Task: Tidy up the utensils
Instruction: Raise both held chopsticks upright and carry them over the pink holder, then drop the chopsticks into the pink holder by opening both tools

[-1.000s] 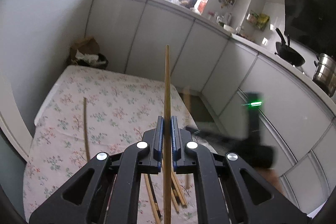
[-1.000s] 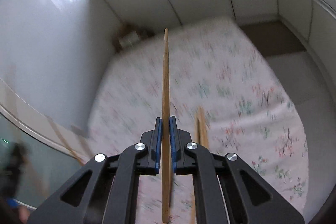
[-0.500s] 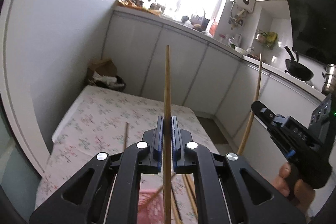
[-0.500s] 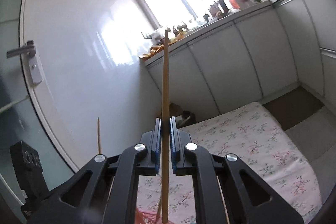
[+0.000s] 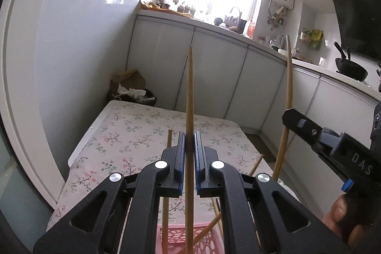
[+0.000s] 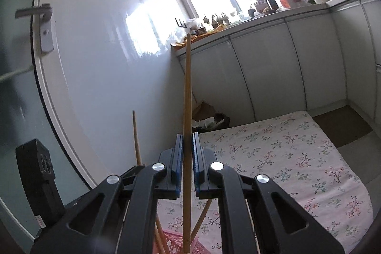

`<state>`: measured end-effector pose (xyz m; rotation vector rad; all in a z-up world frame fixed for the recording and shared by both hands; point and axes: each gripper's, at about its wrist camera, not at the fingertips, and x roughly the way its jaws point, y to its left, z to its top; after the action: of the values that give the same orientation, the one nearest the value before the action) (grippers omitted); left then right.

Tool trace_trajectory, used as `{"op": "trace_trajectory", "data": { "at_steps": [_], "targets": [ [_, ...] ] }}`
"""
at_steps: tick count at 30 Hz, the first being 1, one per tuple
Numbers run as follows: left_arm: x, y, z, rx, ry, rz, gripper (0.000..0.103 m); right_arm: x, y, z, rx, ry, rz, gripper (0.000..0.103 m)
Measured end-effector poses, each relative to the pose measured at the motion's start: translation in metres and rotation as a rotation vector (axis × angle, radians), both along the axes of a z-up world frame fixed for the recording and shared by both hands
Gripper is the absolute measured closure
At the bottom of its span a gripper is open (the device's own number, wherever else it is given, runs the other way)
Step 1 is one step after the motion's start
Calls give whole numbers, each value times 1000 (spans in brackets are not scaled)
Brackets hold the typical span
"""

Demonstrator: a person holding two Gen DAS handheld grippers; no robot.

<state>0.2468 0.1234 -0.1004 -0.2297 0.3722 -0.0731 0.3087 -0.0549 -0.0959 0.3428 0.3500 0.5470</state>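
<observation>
My left gripper point(image 5: 187, 142) is shut on a wooden chopstick point(image 5: 189, 92) that stands upright, its lower end over a pink perforated basket point(image 5: 204, 241). Several chopsticks point(image 5: 166, 182) lean in that basket. My right gripper point(image 6: 187, 144) is shut on a second wooden chopstick point(image 6: 187, 87), also upright above the pink basket point(image 6: 171, 242). In the left wrist view the right gripper point(image 5: 333, 144) shows at the right with its chopstick point(image 5: 287, 106). In the right wrist view the left gripper's chopstick point(image 6: 136, 137) shows at the left.
The basket sits at the near edge of a table with a floral cloth point(image 5: 133, 132) point(image 6: 285, 154). White kitchen cabinets point(image 5: 214, 73) run behind it. A bin with a paper bag point(image 5: 131, 87) stands in the corner. A door point(image 6: 28, 63) is at the left.
Both grippers have tilted up from looking down at the table to looking across the room. Both keep their chopsticks, which now stand upright over the pink basket.
</observation>
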Motion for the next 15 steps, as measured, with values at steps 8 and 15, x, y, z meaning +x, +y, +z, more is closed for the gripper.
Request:
{"op": "trace_trajectory", "data": {
  "at_steps": [8, 15],
  "targets": [
    [4, -6, -8, 84, 94, -27, 96, -2, 18, -14, -31, 12, 21, 95],
    [-9, 16, 9, -1, 116, -15, 80, -14, 35, -29, -62, 1, -13, 95]
  ]
}}
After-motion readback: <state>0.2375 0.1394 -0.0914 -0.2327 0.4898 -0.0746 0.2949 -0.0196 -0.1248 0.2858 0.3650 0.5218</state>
